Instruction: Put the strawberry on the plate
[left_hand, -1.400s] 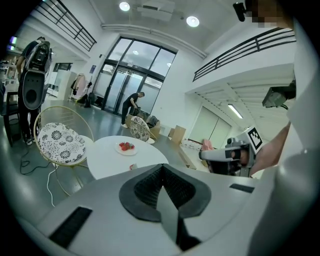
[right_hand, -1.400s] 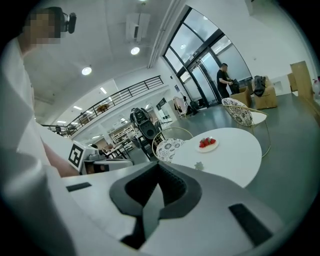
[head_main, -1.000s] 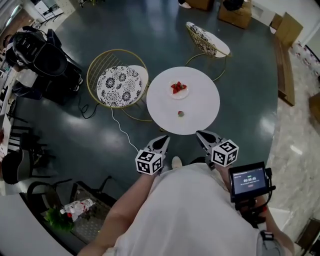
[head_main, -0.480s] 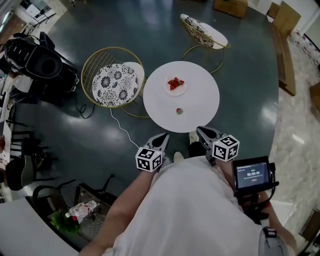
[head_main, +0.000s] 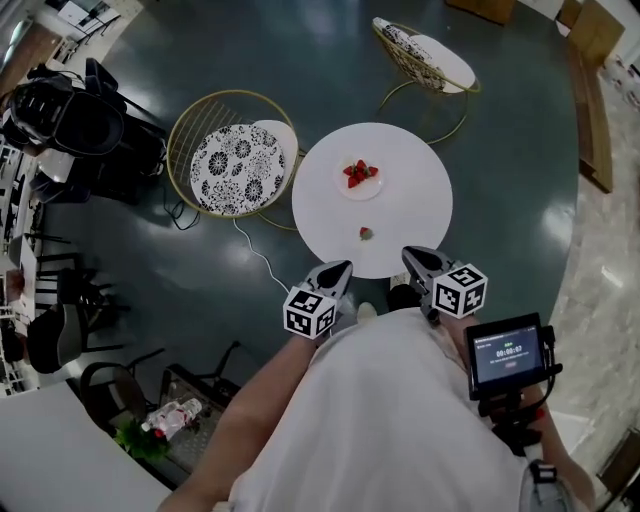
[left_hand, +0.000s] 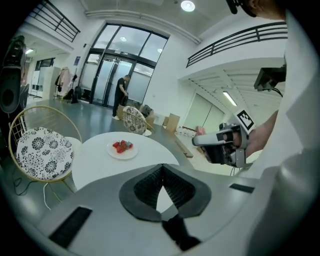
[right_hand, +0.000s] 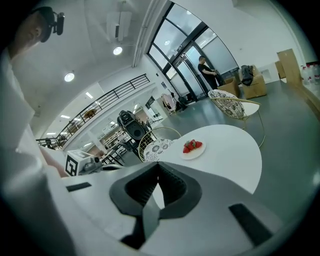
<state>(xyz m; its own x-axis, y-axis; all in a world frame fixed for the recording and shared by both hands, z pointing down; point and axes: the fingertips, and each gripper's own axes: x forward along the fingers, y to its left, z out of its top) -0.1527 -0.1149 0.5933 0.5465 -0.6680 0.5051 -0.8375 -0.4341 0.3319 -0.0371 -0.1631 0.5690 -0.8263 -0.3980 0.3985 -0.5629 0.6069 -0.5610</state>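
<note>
On a round white table (head_main: 400, 170) a white plate (head_main: 360, 180) holds several strawberries. One lone strawberry (head_main: 366, 233) lies on the table nearer to me, apart from the plate. My left gripper (head_main: 340, 268) and right gripper (head_main: 413, 256) hover at the table's near edge, both shut and empty, either side of the lone strawberry. The plate (left_hand: 122, 149) shows beyond the shut jaws in the left gripper view, and the plate (right_hand: 192, 148) likewise in the right gripper view. The lone strawberry is hidden behind the jaws in both gripper views.
A wire chair with a flowered cushion (head_main: 235, 165) stands left of the table, and a second chair (head_main: 425, 55) behind it. Black equipment (head_main: 70, 110) sits far left, with a white cable (head_main: 255, 255) on the floor. A screen device (head_main: 505, 352) hangs at my right.
Both grippers have moved forward and a little down, from short of the table to its near edge. The table sits closer to them in the head view.
</note>
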